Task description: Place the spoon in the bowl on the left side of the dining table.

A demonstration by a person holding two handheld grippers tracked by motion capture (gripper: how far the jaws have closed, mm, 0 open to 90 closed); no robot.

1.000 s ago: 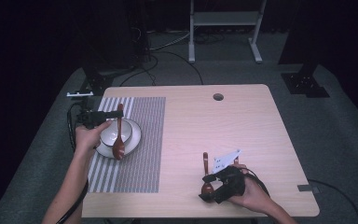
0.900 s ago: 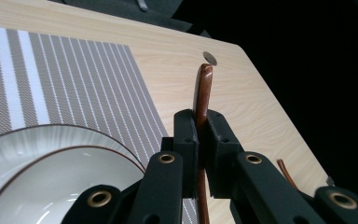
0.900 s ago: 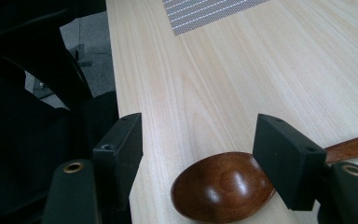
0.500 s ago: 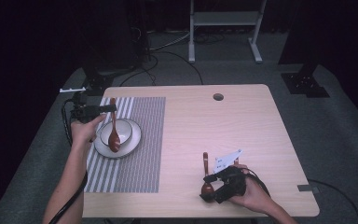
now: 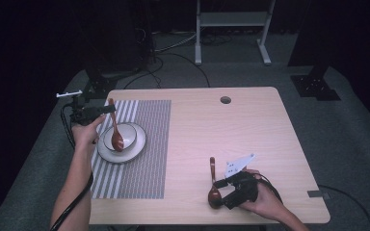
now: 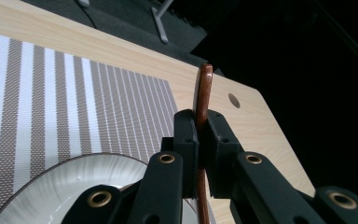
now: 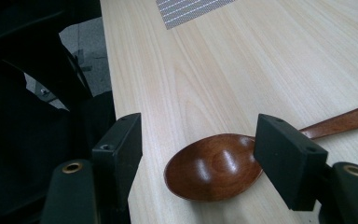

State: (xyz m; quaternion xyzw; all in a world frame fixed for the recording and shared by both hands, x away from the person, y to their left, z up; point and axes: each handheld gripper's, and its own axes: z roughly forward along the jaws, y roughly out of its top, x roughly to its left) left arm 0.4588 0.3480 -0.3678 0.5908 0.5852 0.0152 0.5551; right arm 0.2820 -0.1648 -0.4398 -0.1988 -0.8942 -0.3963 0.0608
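Your desk [image 5: 250,130] is pale wood with a small round hole [image 5: 225,100] near its far edge, and a striped mat [image 5: 139,144] covers its left part. On the mat's left side sits a white plate [image 5: 134,144] with a dark rim. Your left tool [image 5: 107,109] hangs over the plate's far edge, its jaws clamped on the handle of a brown wooden spoon [image 5: 115,130]; the spoon's bowl hangs down over the middle of the plate, and whether it touches you cannot tell. Near the desk's front edge, right of the mat, a second spoon [image 5: 213,185] lies flat, bowl toward you. Your right tool [image 7: 198,158] is spread wide, one jaw on each side of that bowl, not gripping it
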